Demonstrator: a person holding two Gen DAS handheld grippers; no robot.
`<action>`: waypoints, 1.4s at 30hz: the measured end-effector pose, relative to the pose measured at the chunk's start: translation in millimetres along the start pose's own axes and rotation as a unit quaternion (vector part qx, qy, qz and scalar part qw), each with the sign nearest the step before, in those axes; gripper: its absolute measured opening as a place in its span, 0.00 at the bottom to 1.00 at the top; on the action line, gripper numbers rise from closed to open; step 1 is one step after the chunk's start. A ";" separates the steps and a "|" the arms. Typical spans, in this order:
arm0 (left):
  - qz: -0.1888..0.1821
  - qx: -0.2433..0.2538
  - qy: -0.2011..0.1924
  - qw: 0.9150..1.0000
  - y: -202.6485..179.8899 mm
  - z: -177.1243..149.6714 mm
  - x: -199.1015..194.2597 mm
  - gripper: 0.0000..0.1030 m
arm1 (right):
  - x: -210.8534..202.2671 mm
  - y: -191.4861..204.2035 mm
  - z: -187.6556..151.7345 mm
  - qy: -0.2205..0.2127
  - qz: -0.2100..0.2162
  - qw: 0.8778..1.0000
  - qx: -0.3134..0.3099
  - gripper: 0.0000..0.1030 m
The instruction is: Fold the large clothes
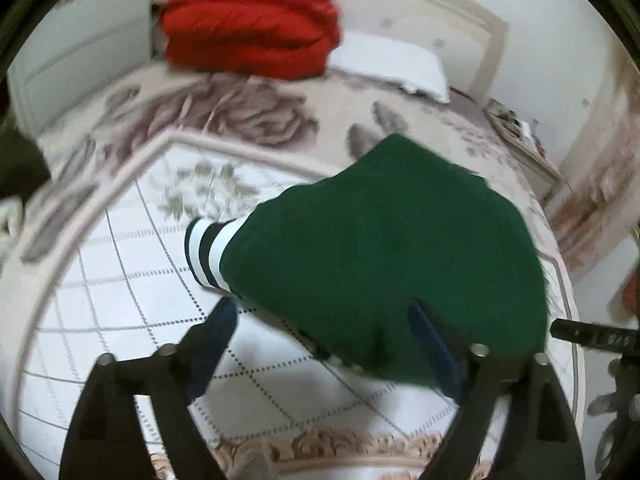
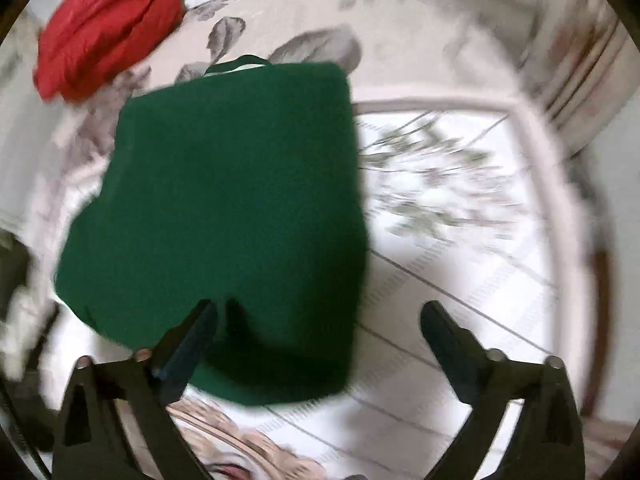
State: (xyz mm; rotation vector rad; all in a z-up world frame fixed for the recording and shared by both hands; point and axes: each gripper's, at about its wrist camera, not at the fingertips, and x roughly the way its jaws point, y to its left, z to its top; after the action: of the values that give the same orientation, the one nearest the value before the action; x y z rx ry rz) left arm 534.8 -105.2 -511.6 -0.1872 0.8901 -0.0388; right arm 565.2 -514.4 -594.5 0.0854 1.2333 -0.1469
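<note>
A dark green garment (image 1: 384,248) lies folded into a compact block on the floral bedspread (image 1: 120,280). A black-and-white striped cuff (image 1: 208,252) pokes out from its left side in the left wrist view. My left gripper (image 1: 322,314) hangs open above the garment's near edge, one finger over the bedspread and the other over the green cloth, gripping nothing. In the right wrist view the same green garment (image 2: 224,220) fills the left half. My right gripper (image 2: 320,310) is open wide over its near right corner, with nothing pressed between the pads.
A red padded garment (image 1: 252,28) is bunched at the head of the bed beside a white pillow (image 1: 392,68); the same red garment (image 2: 108,20) shows in the right wrist view. A bedside cabinet (image 1: 520,136) stands at the right. Part of the other gripper (image 1: 592,336) shows at the right edge.
</note>
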 end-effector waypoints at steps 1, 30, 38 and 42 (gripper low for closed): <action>0.002 0.013 0.004 1.000 -6.2 -0.5 -10.8 1.00 | -10.4 -2.2 -14.4 -0.014 -0.019 1.000 -0.008 1.00; 0.022 0.105 0.005 0.994 -55.8 12.2 -449.8 1.00 | -547.4 -12.3 -255.6 -0.183 -0.062 0.980 0.038 1.00; 0.021 0.116 -0.014 0.993 -66.0 1.1 -531.7 1.00 | -639.0 -14.3 -302.2 -0.213 -0.051 0.975 0.025 1.00; 0.019 0.113 -0.024 0.993 -70.3 -0.8 -558.4 1.00 | -675.8 -16.6 -320.1 -0.227 -0.045 0.973 0.022 1.00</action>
State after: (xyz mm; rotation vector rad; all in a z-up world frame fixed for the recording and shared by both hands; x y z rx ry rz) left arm 185.6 -112.2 -70.4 0.0405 0.8337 -0.0999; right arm 45.4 -440.3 -61.7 0.0301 0.7762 -0.2580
